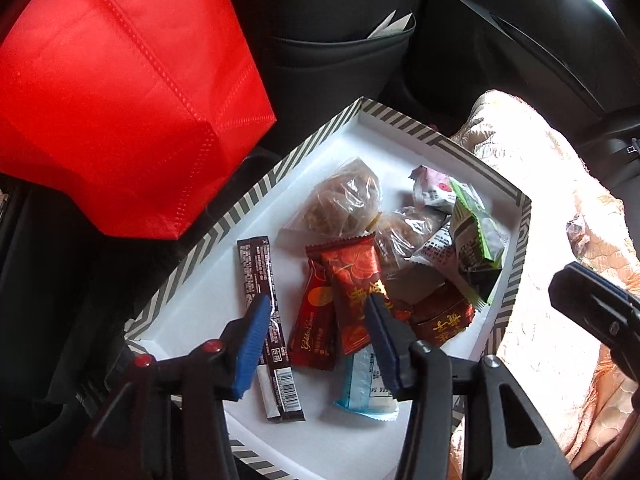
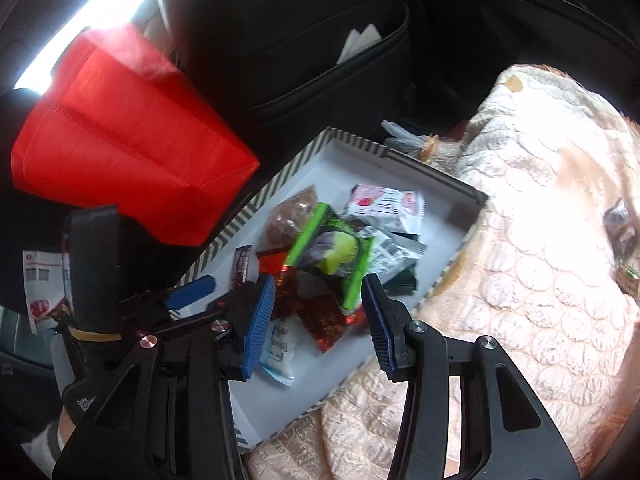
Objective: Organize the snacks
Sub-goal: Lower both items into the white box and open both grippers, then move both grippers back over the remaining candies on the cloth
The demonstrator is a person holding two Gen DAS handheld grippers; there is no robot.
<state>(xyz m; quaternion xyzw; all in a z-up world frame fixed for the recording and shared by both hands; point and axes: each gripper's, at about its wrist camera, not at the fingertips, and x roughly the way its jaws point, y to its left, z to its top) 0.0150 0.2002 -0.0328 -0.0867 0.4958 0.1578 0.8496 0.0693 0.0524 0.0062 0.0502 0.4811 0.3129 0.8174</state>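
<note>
Left jaws: my left gripper stands part open with nothing between the blue pads; it hangs just above the near end of the box.
Right jaws: my right gripper is likewise part open and empty, poised over the same near end, with a little motion blur around it.
Container: a shallow white cardboard box with a grey-and-cream striped rim lies ahead of both jaws, resting on a quilted cream-gold cover.
Contents: a long dark brown stick sachet lies beneath my left pad; beside it are a red foil packet with gold lettering and a pale blue wrapper, nearest to me; further ahead, a clear bag of brown biscuits and a green-edged packet.
Why so: I judge the snacks are gathered loose in the box to keep them together, not yet sorted.
Beyond the box: a red non-woven fabric bag stands past my left jaws.
Stray item: a small dark wrapper lies on the cover to the right, outside the box.
</note>
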